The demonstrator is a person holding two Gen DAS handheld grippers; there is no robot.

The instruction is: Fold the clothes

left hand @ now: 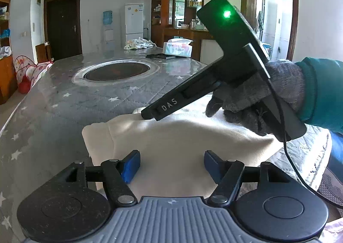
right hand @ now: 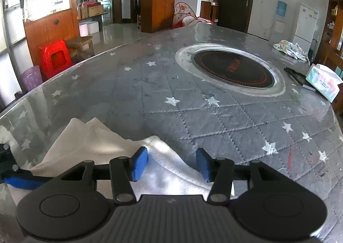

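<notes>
Two claws sit over the cream cloth [left hand: 182, 135] at the near edge of the table [left hand: 64, 97]. My left claw [left hand: 171, 165] is released, nothing pinched. My right claw [right hand: 171, 163] is released too, just above the cloth. I should pinch a corner and fold slowly and flat. The cloth's near part is hidden under the claws.
</notes>
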